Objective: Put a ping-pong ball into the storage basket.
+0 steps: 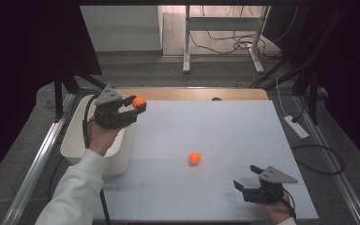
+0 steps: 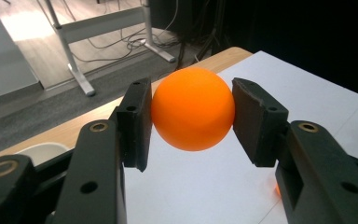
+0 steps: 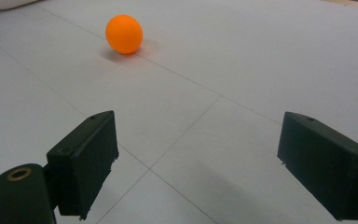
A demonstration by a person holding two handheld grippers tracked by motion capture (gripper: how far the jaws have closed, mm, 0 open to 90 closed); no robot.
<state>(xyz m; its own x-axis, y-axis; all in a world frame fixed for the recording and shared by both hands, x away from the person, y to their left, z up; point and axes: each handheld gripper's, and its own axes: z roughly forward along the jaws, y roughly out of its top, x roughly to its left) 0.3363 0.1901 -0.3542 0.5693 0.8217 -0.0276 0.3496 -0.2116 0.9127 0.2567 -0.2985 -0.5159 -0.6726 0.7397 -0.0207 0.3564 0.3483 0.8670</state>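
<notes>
Orange balls: two (image 1: 139, 101) (image 1: 195, 158)

Two orange balls, one held (image 2: 193, 109), one loose (image 1: 194, 158), on a pale grey-white table (image 1: 225, 126); white bin (image 1: 75, 145); black grippers (image 1: 258, 191).

Small orange ball (image 1: 194, 158) lies mid-frame on the white table sheet (image 1: 225, 131); white plastic bin (image 1: 75, 147) at left edge.
</notes>
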